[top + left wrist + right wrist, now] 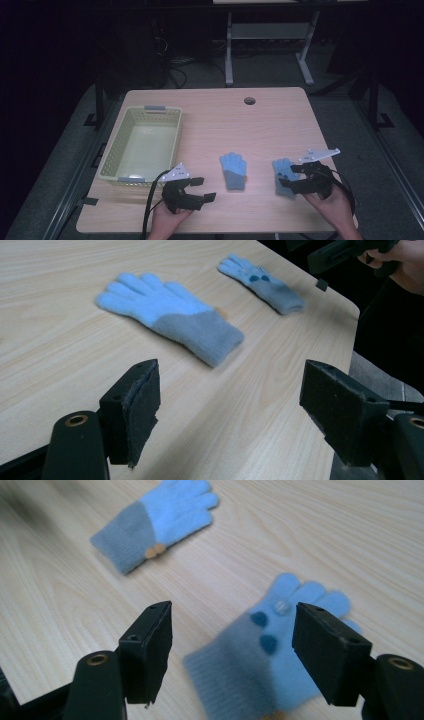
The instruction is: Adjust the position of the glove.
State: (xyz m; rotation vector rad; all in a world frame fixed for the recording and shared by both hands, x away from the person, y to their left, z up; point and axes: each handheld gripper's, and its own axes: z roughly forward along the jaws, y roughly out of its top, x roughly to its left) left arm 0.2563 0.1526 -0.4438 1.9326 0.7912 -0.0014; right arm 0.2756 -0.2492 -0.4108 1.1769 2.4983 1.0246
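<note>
Two light blue knitted gloves with grey cuffs lie flat on the wooden table. The middle glove lies ahead of my left gripper, which is open and empty a short way to its left. The right glove, marked with dark blue dots, lies under my right gripper. That gripper is open, with its jaws standing on either side of the glove's cuff and palm, above it.
A pale yellow plastic basket stands empty at the table's left side. A round cable hole sits near the far edge. Beyond the table stand desk legs and cables on a dark floor.
</note>
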